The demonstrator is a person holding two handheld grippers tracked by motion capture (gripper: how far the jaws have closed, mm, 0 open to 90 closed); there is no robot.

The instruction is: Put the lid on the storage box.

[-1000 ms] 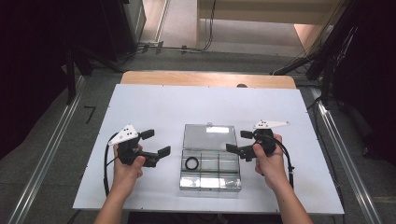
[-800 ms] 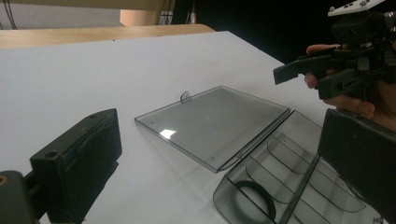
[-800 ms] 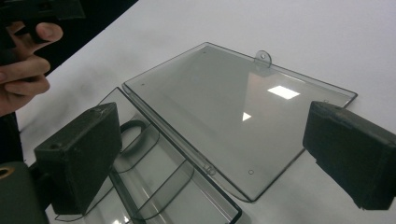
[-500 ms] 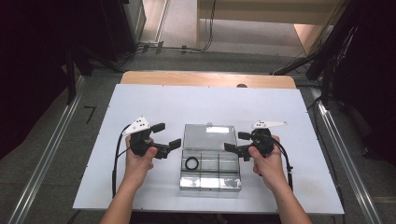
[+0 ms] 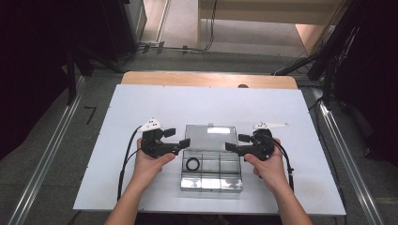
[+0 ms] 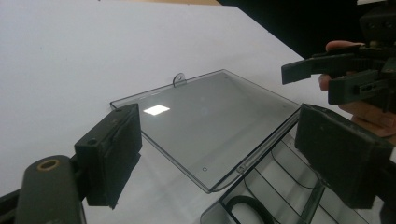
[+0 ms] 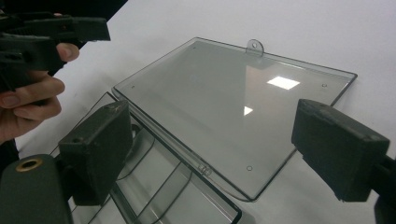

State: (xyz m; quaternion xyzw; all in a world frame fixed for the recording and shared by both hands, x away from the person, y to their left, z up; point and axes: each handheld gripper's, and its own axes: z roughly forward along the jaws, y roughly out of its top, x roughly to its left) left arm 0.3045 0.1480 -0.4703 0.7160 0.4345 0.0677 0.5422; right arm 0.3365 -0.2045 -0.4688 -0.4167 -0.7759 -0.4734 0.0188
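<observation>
Clear box (image 5: pixel 211 164) lid flat open, left gripper (image 5: pixel 179 142) and right gripper (image 5: pixel 233 143) flanking its edges, jaws spread, narrowing.

White counter (image 5: pixel 141 108) with a bare wooden strip (image 5: pixel 206 78) along its far edge, standing on a grey floor (image 5: pixel 42 140). Metal rails (image 5: pixel 44 164) flank it on both sides, dark equipment stands at the upper corners, and cables (image 5: pixel 187 47) cross the brightly lit floor beyond.
</observation>
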